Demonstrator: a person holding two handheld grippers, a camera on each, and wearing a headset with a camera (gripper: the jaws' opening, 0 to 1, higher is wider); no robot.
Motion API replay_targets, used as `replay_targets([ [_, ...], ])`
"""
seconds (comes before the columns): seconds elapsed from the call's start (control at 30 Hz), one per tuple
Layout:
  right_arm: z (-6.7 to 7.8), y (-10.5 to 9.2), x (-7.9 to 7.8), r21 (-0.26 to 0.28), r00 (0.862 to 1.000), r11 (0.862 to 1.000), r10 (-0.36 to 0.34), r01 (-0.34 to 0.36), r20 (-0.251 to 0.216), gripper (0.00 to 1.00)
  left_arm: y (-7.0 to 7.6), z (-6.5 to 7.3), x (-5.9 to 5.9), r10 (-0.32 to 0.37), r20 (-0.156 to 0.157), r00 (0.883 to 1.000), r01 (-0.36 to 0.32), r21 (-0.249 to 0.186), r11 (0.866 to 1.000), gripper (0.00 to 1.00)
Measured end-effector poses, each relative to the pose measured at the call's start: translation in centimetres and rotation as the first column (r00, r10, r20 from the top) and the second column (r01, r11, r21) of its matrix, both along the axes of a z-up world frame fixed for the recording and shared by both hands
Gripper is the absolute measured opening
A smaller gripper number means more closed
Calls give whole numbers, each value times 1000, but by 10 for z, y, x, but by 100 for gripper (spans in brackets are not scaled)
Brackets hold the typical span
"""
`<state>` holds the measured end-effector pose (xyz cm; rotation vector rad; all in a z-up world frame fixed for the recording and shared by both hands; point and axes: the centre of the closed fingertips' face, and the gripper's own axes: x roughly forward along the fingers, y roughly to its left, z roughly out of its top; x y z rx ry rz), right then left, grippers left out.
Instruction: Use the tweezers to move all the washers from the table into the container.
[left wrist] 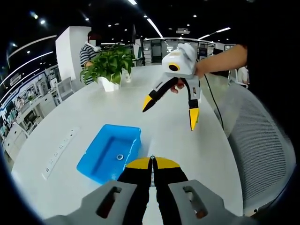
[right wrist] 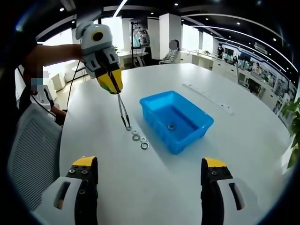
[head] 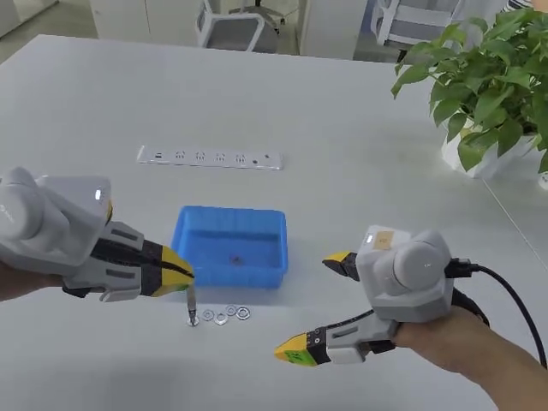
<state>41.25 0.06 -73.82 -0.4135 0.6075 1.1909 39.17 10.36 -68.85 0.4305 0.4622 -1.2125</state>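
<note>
Tweezers (head: 190,306), clamped in our left gripper (head: 181,272), tip down at the washers (head: 227,314) toward the worktop's (head: 360,171) near edge (our right gripper's (head: 308,304) jaws gape).

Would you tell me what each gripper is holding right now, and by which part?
The left gripper pinches the tweezers by their upper end; the right gripper holds nothing.

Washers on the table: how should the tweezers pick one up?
Pinch the rim of the end washer: one tip of the tweezers goes in its hole and one outside, coming straight down from above. It lies flat on the table, so its outer edge probably offers little to grab.
</note>
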Motion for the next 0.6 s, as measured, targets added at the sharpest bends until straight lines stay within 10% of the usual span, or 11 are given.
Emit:
replay_targets([
  [0.6, -5, 3, -3, 3, 1000, 1000, 12, -12, -11, 92, -2, 0, -1, -5, -15, 1000, 5, -14, 1000, 5],
])
